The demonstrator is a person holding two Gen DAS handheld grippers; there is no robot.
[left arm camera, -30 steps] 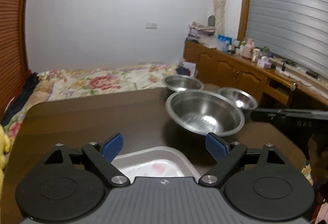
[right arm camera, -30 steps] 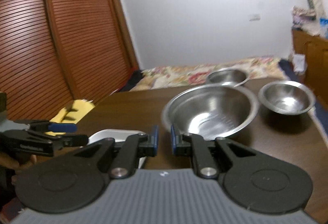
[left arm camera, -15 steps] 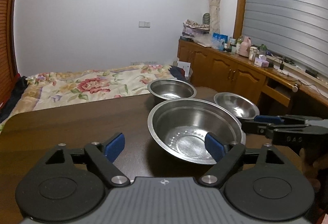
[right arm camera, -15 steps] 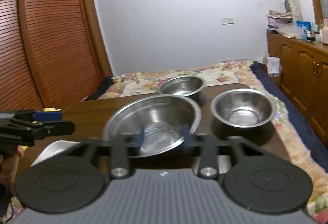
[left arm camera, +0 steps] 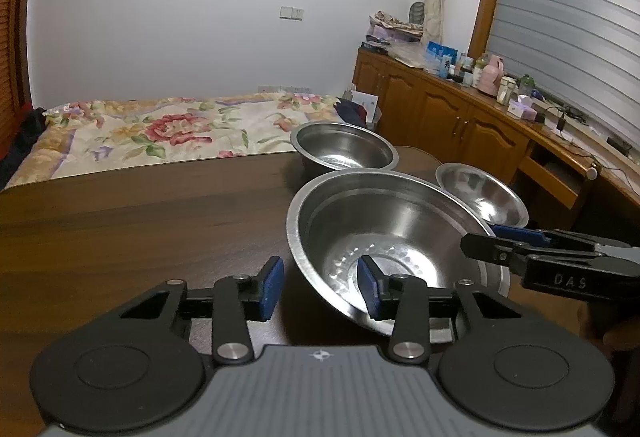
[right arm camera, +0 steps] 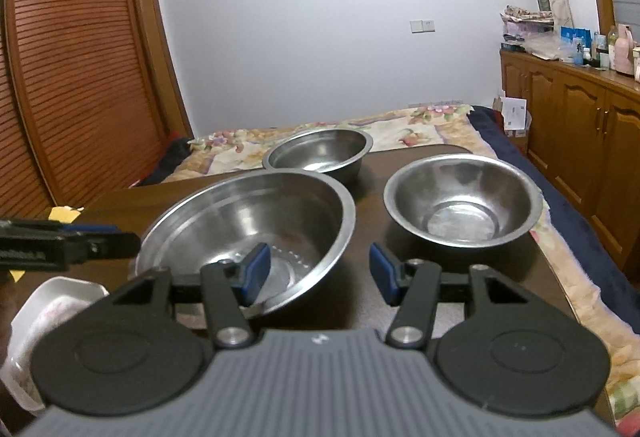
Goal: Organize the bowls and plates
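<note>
Three round steel bowls [right arm camera: 248, 233] on dark wood-grain table [left arm camera: 140, 221] — left gripper [left arm camera: 320, 287], right gripper [right arm camera: 318, 273] both spread, empty.

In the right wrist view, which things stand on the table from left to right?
White tray → large steel bowl → steel bowl on the right. The far steel bowl overlaps the large one sideways, so I leave it out.

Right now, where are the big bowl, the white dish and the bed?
big bowl [right arm camera: 256, 221], right wrist view, inner wall
white dish [right arm camera: 52, 297], right wrist view, rim
bed [left arm camera: 160, 133], left wrist view, flowered cover
</note>
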